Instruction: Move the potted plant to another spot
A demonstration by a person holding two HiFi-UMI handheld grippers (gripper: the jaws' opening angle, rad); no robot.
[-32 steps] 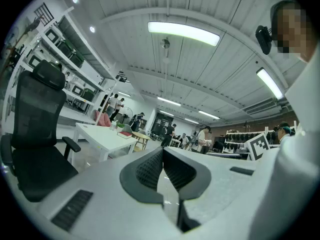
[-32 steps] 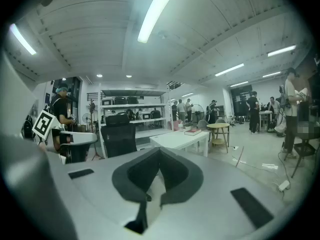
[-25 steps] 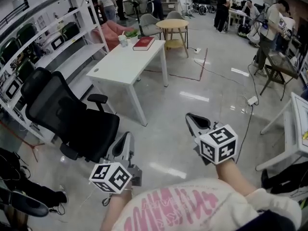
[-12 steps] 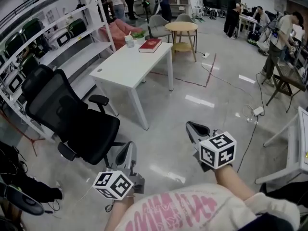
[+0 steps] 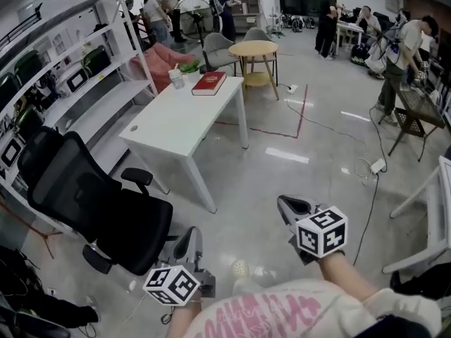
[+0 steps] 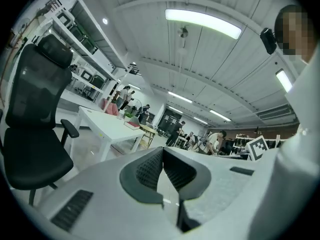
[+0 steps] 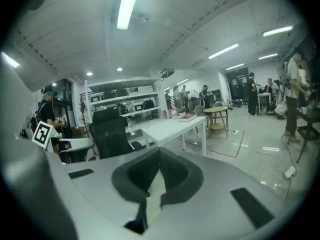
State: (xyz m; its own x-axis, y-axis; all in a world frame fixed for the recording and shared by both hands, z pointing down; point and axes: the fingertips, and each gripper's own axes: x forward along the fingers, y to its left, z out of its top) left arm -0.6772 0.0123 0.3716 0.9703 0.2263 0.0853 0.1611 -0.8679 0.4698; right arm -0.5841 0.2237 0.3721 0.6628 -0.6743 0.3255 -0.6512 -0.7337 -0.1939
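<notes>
The potted plant [image 5: 190, 67] shows as small green leaves beside a white cup [image 5: 176, 79] at the far end of the white table [image 5: 169, 118]. It stands well ahead of both grippers. A red book [image 5: 209, 83] lies close to it. My left gripper [image 5: 186, 241] is low at the left, shut and holding nothing. The right gripper [image 5: 289, 205] is at the right, also shut and holding nothing. In the left gripper view the shut jaws meet [image 6: 162, 153] with the table [image 6: 105, 129] beyond them. The right gripper view shows its jaws [image 7: 160, 153] shut and the table [image 7: 172, 126] far ahead.
A black office chair [image 5: 91, 196] stands between my left gripper and the table. White shelves [image 5: 63, 83] line the left wall. A round wooden table [image 5: 254, 48] and several people are at the back. Cables [image 5: 370, 166] lie on the floor, and a white desk [image 5: 440, 210] is at the right edge.
Both grippers have sunk lower in the head view, still shut. The chair and table have shifted left in the picture, and a shoe now shows on the floor between the grippers.
</notes>
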